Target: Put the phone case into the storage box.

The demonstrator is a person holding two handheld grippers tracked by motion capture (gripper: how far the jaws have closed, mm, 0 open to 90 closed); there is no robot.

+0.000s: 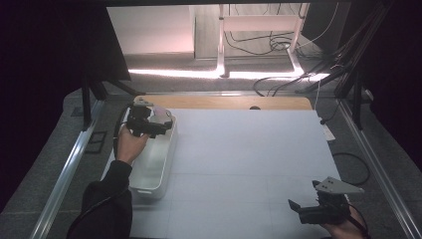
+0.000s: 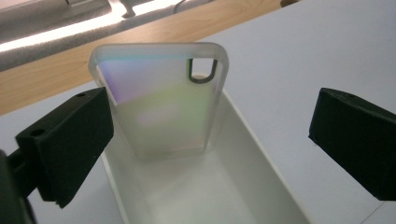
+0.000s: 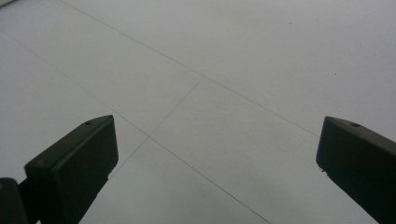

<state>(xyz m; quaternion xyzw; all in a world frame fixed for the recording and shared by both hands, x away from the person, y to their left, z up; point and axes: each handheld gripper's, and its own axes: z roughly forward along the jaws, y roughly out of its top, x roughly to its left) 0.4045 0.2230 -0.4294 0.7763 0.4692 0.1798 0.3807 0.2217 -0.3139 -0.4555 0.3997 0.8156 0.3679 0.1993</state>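
A: Frosted plastic, that's what the phone case [image 2: 161, 100] looks like, with a faint rainbow sheen. It stands on end inside the white bin [image 2: 261, 154], leaning against the far wall with its camera cut-out up.

B: Is the left gripper [image 1: 144, 122] holding it?

A: No. In the left gripper view the jaws are spread wide, one on each side of the case, touching nothing. The gripper hovers over the bin's far end.

B: So the drop is done?

A: I judge so: the case rests in the bin, free of the jaws. What's left seems only to pull the hand away.

B: And the right gripper [image 1: 318, 206]?

A: Jaws spread too, empty, hanging low over the white table [image 3: 233, 70] near its front right corner, well apart from the bin.
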